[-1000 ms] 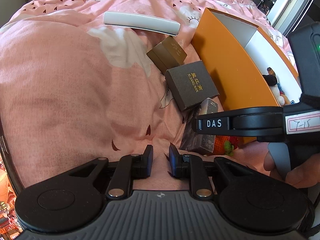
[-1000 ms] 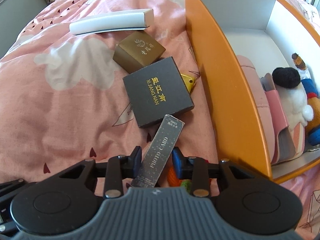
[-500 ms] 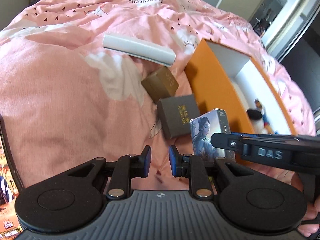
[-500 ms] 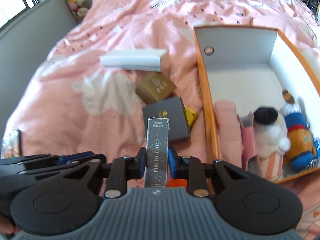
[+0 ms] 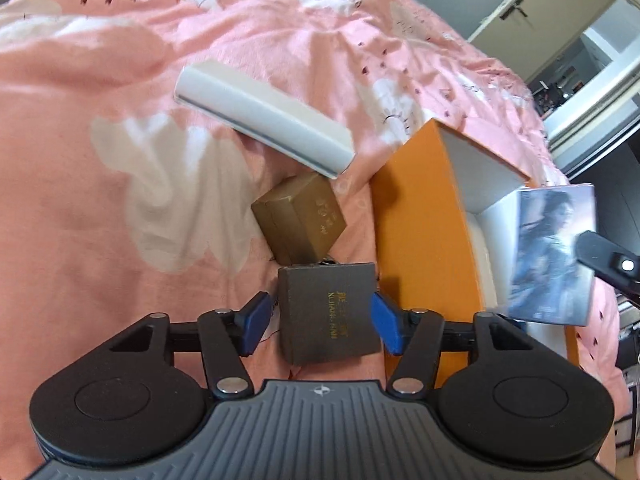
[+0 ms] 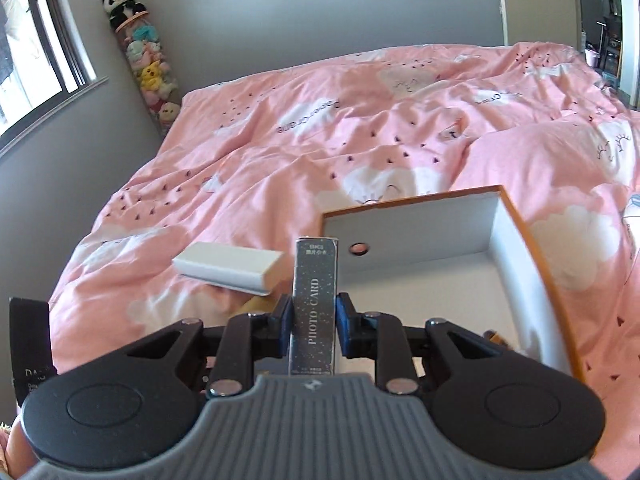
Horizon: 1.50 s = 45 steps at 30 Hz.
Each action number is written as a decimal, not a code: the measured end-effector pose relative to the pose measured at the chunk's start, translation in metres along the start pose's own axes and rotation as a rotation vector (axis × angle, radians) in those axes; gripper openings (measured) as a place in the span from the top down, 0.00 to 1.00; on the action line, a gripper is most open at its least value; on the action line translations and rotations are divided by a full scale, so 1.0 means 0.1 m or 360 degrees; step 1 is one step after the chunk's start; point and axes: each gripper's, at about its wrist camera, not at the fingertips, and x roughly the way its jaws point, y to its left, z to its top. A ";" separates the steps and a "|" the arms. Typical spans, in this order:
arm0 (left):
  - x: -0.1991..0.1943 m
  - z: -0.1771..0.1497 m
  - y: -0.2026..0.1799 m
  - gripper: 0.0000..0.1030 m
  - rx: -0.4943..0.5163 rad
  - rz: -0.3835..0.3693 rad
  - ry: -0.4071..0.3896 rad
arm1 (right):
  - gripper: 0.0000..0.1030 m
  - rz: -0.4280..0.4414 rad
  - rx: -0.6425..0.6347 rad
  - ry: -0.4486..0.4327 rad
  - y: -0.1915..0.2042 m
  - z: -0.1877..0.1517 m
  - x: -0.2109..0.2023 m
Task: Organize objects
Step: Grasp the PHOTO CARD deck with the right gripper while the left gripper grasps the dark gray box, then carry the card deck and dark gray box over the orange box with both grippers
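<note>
My left gripper (image 5: pixel 320 320) hangs over the pink bed with its jaws opening. A dark grey box with gold lettering (image 5: pixel 328 312) lies between its blue pads, which do not press on it. My right gripper (image 6: pixel 314 320) is shut on a tall dark photo card box (image 6: pixel 314 304), held upright in the air. From the left wrist that photo card box (image 5: pixel 552 256) shows over the open orange box (image 5: pixel 424 232). The orange box's white inside (image 6: pixel 516 240) lies just ahead of the right gripper.
A gold box (image 5: pixel 304 220) sits beyond the dark one, and a long white box (image 5: pixel 260 120) (image 6: pixel 228 266) lies further back on the duvet. A clear tube of plush toys (image 6: pixel 148 64) stands in the corner by a window. A door (image 6: pixel 536 0) is at the back right.
The left gripper's jaws went from shut to wide apart, and it moved over the dark grey box. The right gripper closed on the photo card box and lifted it off the bed towards the orange box.
</note>
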 end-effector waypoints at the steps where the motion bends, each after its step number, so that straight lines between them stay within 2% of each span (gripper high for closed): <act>1: 0.08 0.00 0.02 0.33 -0.0021 0.0006 0.0018 | 0.76 -0.0012 0.0018 0.0007 -0.07 0.01 0.05; 7: 0.46 -0.01 0.11 0.28 -0.0091 0.0045 0.0131 | 0.76 -0.0018 0.0091 0.0106 -0.41 -0.01 0.35; 8: 0.50 -0.02 0.13 0.23 -0.0102 0.0029 0.0133 | 0.76 -0.0013 0.0101 0.0122 -0.45 -0.02 0.40; 11: 0.56 -0.02 0.17 0.18 -0.0157 -0.0046 0.0131 | 0.76 0.0002 0.0128 0.0153 -0.54 -0.04 0.52; 15: 0.68 -0.04 0.18 0.17 -0.0193 -0.0136 0.0158 | 0.77 0.0019 0.0179 0.0189 -0.64 -0.06 0.64; 18: 0.69 -0.05 0.16 0.24 -0.0207 -0.0164 0.0148 | 0.76 0.0030 0.0195 0.0197 -0.67 -0.08 0.68; 21: 0.62 -0.05 0.12 0.31 -0.0200 -0.0137 0.0134 | 0.77 0.0034 0.0201 0.0211 -0.70 -0.11 0.72; 23: 0.54 -0.06 0.09 0.40 -0.0202 -0.0123 0.0116 | 0.76 0.0027 0.0210 0.0217 -0.72 -0.12 0.74; 29: 0.28 -0.15 -0.09 0.57 -0.0141 -0.0070 0.0050 | 0.77 0.0048 0.0229 0.0200 -0.75 -0.13 0.68; 37: -0.15 -0.09 -0.41 0.58 -0.0004 -0.0017 -0.0155 | 0.77 0.0078 0.0228 0.0131 -0.81 -0.11 0.53; 43: -0.43 0.12 -0.80 0.60 0.0126 -0.0067 -0.0338 | 0.77 0.0129 0.0189 0.0050 -0.81 -0.01 0.41; 45: -0.49 0.21 -0.94 0.60 0.0159 -0.0119 -0.0356 | 0.77 0.0134 0.0175 0.0028 -0.82 0.03 0.37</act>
